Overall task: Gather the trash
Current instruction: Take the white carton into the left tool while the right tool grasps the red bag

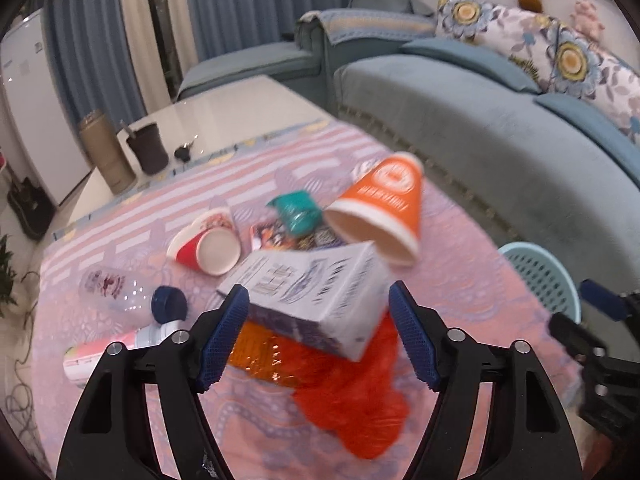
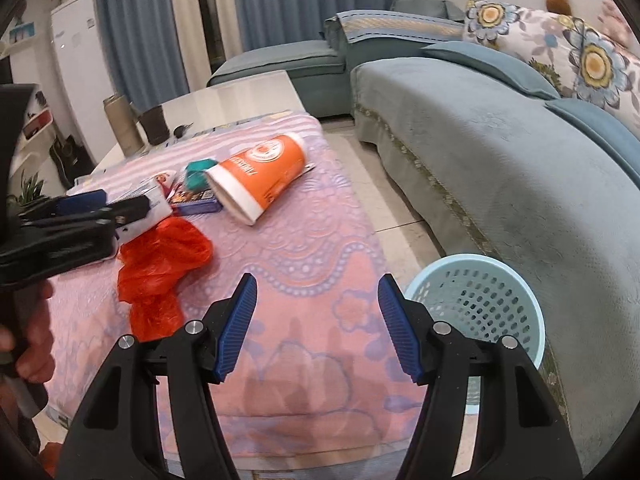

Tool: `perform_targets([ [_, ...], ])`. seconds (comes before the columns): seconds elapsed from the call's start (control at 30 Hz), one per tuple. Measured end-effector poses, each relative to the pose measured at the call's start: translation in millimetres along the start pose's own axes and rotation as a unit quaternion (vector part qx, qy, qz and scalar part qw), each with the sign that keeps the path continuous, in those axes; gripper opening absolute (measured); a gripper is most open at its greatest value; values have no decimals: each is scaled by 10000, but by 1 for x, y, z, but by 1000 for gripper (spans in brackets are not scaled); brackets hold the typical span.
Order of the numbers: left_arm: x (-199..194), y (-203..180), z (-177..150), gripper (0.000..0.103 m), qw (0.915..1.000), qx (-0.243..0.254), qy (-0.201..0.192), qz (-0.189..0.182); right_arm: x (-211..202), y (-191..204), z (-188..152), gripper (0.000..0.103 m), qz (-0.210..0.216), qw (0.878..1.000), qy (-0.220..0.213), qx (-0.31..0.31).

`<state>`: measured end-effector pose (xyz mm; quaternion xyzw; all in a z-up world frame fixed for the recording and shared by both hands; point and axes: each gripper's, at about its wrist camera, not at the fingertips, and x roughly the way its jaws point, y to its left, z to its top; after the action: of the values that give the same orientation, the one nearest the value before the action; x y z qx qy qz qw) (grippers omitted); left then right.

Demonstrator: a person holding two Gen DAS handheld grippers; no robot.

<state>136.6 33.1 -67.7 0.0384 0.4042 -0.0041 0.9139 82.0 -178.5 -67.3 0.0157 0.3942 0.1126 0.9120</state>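
While my left gripper hangs with jaws spread either side of the white carton, atop the litter on the worktop, I judge it light, stiff, crushable; grip its long flat sides. Its long axis runs left-near to right-far. My right gripper gapes empty near the basket.

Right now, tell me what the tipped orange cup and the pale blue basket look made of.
Tipped orange cup: likely paper, matte printed wall, plain white inside and rolled rim. Pale blue basket: seemingly moulded plastic, smooth, with a perforated wall.
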Motion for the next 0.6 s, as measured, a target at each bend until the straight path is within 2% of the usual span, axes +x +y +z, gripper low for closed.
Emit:
perform_targets([
  [0.07,5,9,-5,59,9998,-127,89,-88,1,1,0,59,32,10000,10,-11],
  [0.17,0,23,-15,53,9991,-335,130,-229,4,2,-1,59,155,9999,52,25],
  [0.3,-13,59,-35,53,9980,-573,160,-234,6,11,-4,59,220,9997,53,-81],
  [0.43,-16,86,-56,53,9972,-674,316,-19,11,25,-5,59,339,9992,111,-206],
  [0.5,-16,98,-64,51,9963,-757,402,-32,12,33,-5,59,386,9988,118,-269],
  [0.53,-18,101,-65,50,9959,-798,401,-123,13,37,-4,59,426,9986,111,-299],
  [0.6,-24,108,-65,60,9921,-992,350,-682,14,44,-3,59,495,9981,83,-351],
])
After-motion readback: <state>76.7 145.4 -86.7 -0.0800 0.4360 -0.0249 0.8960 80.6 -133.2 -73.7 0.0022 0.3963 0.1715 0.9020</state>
